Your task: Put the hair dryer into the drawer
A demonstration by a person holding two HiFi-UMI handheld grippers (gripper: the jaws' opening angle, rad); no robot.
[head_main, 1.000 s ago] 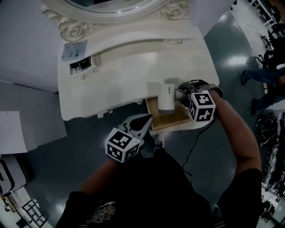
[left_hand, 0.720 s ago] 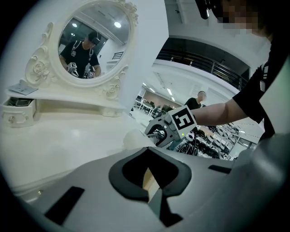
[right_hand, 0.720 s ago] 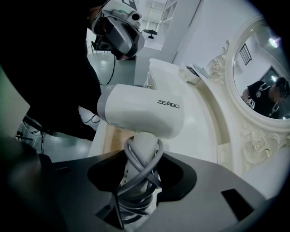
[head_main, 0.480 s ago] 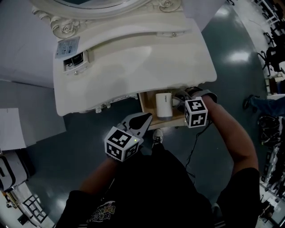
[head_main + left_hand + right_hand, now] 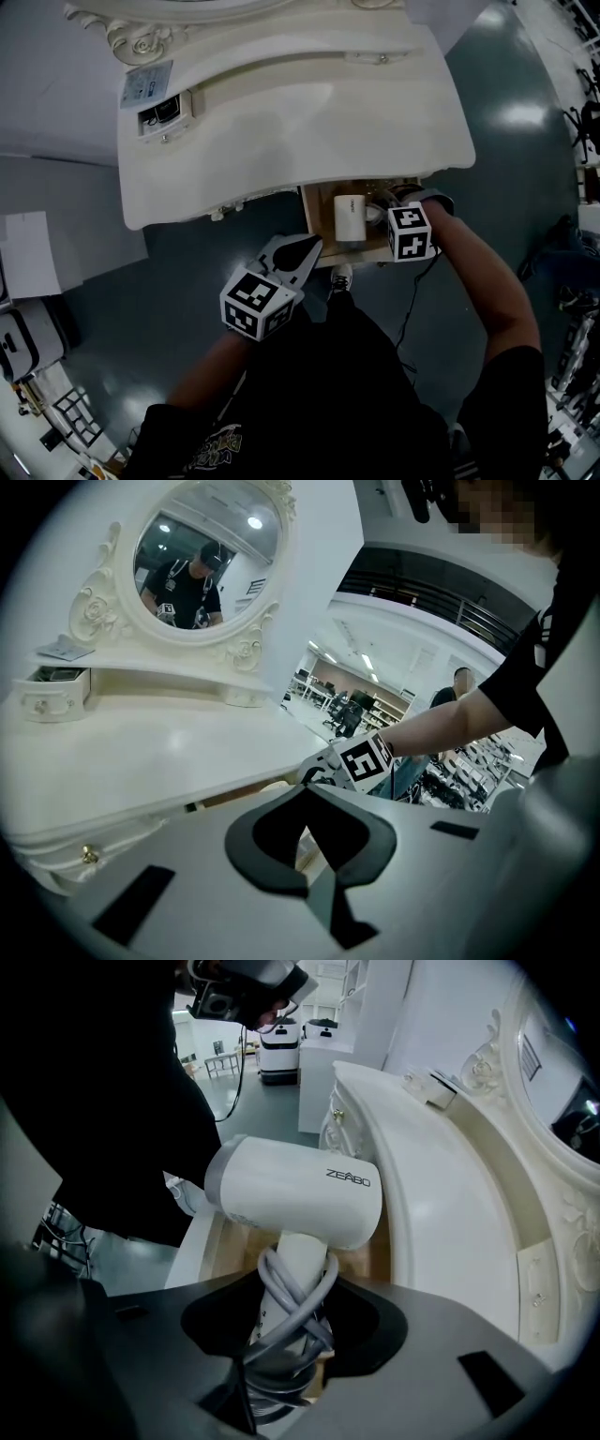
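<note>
- The right gripper [image 5: 291, 1299] has its fingers closed on the hair dryer [image 5: 300, 1194], clamping the handle together with the grey cord [image 5: 281, 1321] wound round it.
- The left gripper [image 5: 314, 247] hangs at 7 o'clock of the drawer [image 5: 317, 220], near its front, fingers closed on nothing.
- In the head view the hair dryer sits within the outline of the open drawer, just below the front edge of the dressing table's surface [image 5: 300, 131]. Whether it touches the wooden bottom I cannot tell.
- Risk, as I judge it: the barrel's 12 o'clock end lies close under the surface's edge, so a tilt could knock it there, or the 6 o'clock end could catch the drawer front.
- A release from too high would let the top-heavy barrel roll or bang on the wood.
- The cord loops could slip loose, spill over a drawer wall and jam the drawer when it is shut.
- In the head view the barrel's long axis runs from 12 to 6 o'clock, with the grey-ringed end at 6, toward the person. The handle points to 3 o'clock, into the gripper.
</note>
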